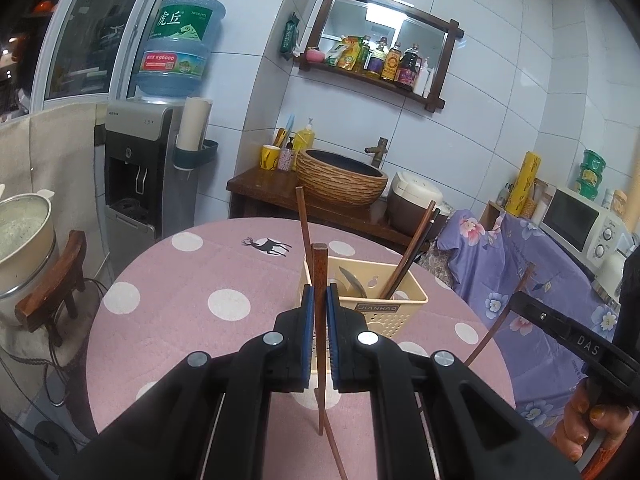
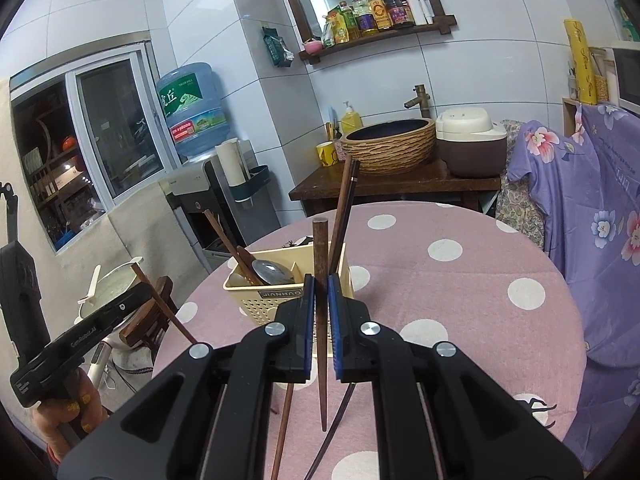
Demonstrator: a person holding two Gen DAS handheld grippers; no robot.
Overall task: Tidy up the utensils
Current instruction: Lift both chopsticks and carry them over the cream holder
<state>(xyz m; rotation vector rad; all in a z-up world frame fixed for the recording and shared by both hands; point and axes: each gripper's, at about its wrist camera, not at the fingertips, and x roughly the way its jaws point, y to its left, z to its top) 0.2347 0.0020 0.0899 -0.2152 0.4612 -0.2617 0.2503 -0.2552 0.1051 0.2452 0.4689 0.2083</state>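
Observation:
A cream plastic utensil basket (image 1: 384, 312) stands on the pink dotted round table (image 1: 180, 280); it shows in the right wrist view too (image 2: 256, 300). It holds a metal spoon (image 2: 272, 272) and several chopsticks (image 1: 408, 252). My left gripper (image 1: 320, 300) is shut on a brown wooden chopstick (image 1: 320, 264), held upright just in front of the basket. My right gripper (image 2: 320, 292) is shut on another brown chopstick (image 2: 320, 248), upright, near the basket's right end. Two loose chopsticks (image 2: 286, 416) lie on the table under the right gripper.
A water dispenser (image 1: 136, 168) stands behind the table on the left. A wooden stand with a basin (image 1: 340, 180) and a rice cooker (image 1: 416, 204) is behind it. A purple floral cloth (image 1: 520, 280) covers furniture on the right. A wooden stool (image 1: 52, 288) with a pot stands at left.

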